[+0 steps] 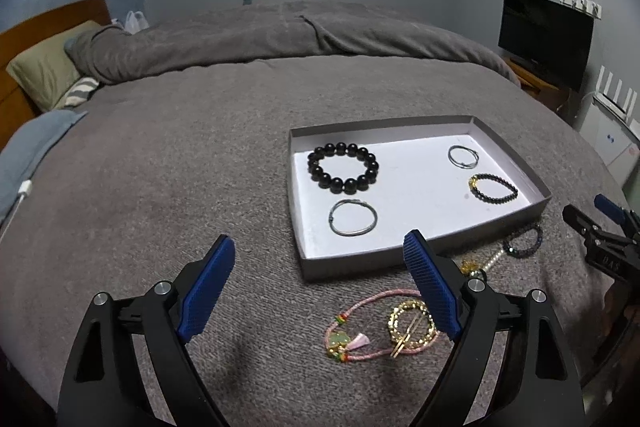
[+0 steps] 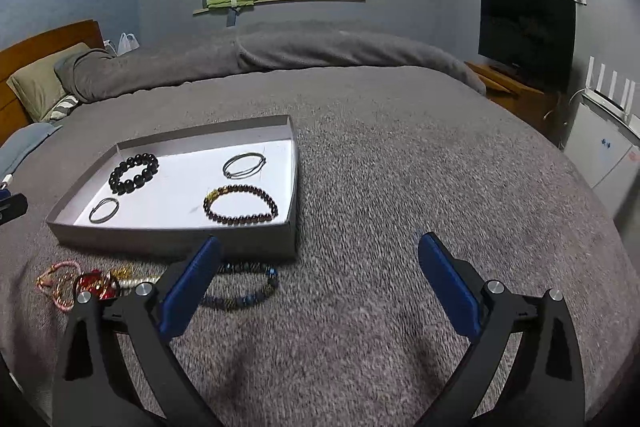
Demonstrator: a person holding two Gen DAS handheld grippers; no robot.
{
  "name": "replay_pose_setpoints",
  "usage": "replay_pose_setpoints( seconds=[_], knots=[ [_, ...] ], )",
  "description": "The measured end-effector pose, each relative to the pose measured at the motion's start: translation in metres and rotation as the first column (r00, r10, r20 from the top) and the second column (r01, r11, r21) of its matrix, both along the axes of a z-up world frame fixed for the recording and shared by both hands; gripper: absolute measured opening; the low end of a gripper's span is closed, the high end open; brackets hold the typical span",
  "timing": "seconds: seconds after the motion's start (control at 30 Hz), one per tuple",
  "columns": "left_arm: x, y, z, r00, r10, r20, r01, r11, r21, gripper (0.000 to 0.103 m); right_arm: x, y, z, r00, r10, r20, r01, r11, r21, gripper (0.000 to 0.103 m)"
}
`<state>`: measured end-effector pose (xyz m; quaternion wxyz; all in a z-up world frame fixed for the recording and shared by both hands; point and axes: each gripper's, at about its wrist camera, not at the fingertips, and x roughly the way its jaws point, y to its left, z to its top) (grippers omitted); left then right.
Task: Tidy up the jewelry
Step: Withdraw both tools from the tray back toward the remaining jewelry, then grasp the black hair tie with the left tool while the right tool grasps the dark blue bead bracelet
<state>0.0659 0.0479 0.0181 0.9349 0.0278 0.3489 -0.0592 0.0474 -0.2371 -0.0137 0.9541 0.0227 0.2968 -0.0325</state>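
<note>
Shallow grey cardboard tray (image 1: 424, 247) with a white floor sits on the grey bed blanket (image 1: 180, 167); all places given from the tray. Inside it, four pieces, each lying flat and apart from the others: large black bead bracelet (image 1: 343, 167) at the far left corner, thin silver bangle (image 1: 353, 217) at the near left, a second thin silver bangle (image 1: 463, 156) at the far right, dark bead bracelet with a gold charm (image 1: 493, 188) at the near right. Outside the tray, on the blanket just before its near wall: pink cord bracelet with a green charm and tassel (image 1: 352, 331), gold ring-shaped hair clip (image 1: 411, 323) lying on that cord, and a dark blue bead bracelet (image 2: 244, 287) below the tray's right end. A small tangle of red and gold pieces (image 2: 98, 283) lies between them, detail unclear. Left gripper (image 1: 320, 283) hovers before the tray's near left corner, jaws wide, nothing between them. Right gripper (image 2: 320, 283) hovers off the near right corner, jaws spread wide, empty, over bare blanket.
</note>
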Motion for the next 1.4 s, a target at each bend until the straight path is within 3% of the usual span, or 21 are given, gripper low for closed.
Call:
replay_pose_setpoints(
  seconds=[0.2, 0.6, 0.93, 1.17, 1.23, 1.3, 1.4],
  knots=[
    [-0.014, -0.001, 0.004, 1.0, -0.005, 0.019, 0.005, 1.0, 0.004, 0.086, -0.012, 0.001, -0.003, 1.0, 0.006, -0.004, -0.006, 1.0, -0.03, 0.097],
    [-0.039, 0.027, -0.008, 0.999, 0.036, 0.002, -0.036, 0.999, -0.018, 0.087, -0.03, -0.004, -0.015, 0.998, 0.035, -0.055, -0.035, 0.999, 0.004, 0.097],
    [-0.049, -0.016, -0.041, 0.993, -0.105, -0.054, 0.106, 0.994, 0.006, 0.087, -0.028, 0.012, -0.025, 0.993, 0.084, -0.077, -0.086, 0.996, -0.022, 0.097],
    [-0.04, -0.039, -0.043, 0.986, -0.16, -0.049, 0.161, 0.987, 0.021, 0.084, -0.023, 0.016, -0.03, 0.991, 0.107, -0.076, -0.109, 0.994, -0.026, 0.097],
    [-0.036, -0.043, -0.043, 0.983, -0.174, -0.049, 0.175, 0.984, 0.014, 0.078, -0.021, 0.018, -0.032, 0.99, 0.117, -0.081, -0.12, 0.992, -0.029, 0.097],
    [-0.031, -0.048, -0.045, 0.978, -0.199, -0.063, 0.2, 0.98, 0.005, 0.059, -0.02, 0.018, -0.033, 0.988, 0.128, -0.085, -0.13, 0.991, -0.023, 0.097],
    [-0.026, -0.056, -0.05, 0.969, -0.235, -0.077, 0.236, 0.972, 0.015, 0.043, -0.018, 0.021, -0.035, 0.986, 0.141, -0.089, -0.143, 0.99, -0.02, 0.097]
  ],
)
